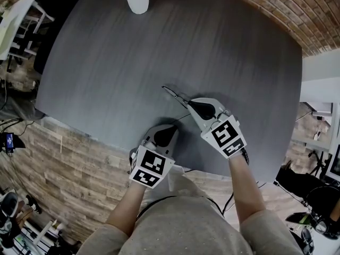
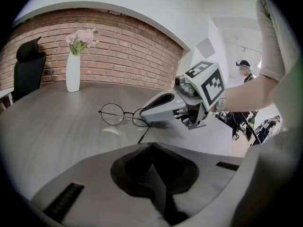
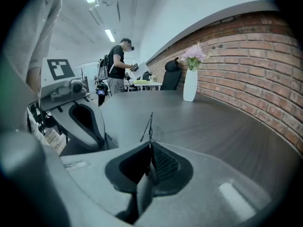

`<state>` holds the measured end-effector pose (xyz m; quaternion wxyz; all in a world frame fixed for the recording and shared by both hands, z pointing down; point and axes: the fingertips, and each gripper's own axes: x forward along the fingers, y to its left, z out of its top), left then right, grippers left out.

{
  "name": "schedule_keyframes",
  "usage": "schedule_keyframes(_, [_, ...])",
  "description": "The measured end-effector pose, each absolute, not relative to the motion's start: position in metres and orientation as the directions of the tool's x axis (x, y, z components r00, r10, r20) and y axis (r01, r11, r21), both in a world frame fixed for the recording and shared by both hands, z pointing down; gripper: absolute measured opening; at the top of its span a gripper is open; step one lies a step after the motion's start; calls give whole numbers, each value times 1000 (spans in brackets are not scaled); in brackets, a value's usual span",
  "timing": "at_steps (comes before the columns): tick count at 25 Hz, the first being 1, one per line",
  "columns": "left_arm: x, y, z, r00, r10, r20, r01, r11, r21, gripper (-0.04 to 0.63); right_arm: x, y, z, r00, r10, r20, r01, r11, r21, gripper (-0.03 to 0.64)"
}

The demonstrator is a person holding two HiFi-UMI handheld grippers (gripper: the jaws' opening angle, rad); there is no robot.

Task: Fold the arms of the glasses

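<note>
Thin round wire glasses [image 2: 113, 113] stand just above the dark grey table [image 1: 106, 62], held at the right lens end by my right gripper [image 2: 144, 115], which is shut on the frame. In the right gripper view the glasses [image 3: 149, 124] show edge-on, sticking out of the closed jaw tips [image 3: 150, 144]. One open arm [image 2: 143, 135] of the glasses slants down towards my left gripper [image 2: 152, 144]. That gripper is shut on nothing and sits low by the table's near edge, a little short of the arm's tip. In the head view the left gripper [image 1: 171, 127] lies below-left of the right gripper [image 1: 187, 103].
A white vase [image 2: 73, 72] with pink flowers stands at the table's far side, near a brick wall [image 2: 132, 46]. A black chair [image 2: 28, 70] is behind the table. A person [image 3: 116, 65] stands far off in the room. The table's near edge [image 1: 175, 166] runs right under my hands.
</note>
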<state>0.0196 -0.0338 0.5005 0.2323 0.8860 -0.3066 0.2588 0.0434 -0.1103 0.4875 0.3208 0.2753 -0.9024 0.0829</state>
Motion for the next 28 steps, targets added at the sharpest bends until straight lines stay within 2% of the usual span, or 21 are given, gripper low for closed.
schedule_keyframes(21, [12,-69,509,619,-387,684,-605,-790,99,-2,46,-114,488,-654,-433,620,-592,804,-63,23])
schedule_keyframes(24, [12,-70,511,611,-387,691,-599,-797,83,-2,46,-116,488,-664,-434,609,-597,798,-83,31])
schedule_keyframes(28, [13,-74,512,606,-390,693,-598,-798,75,-2,45,-118,487,-688,-416,595,-597,791,-137,75])
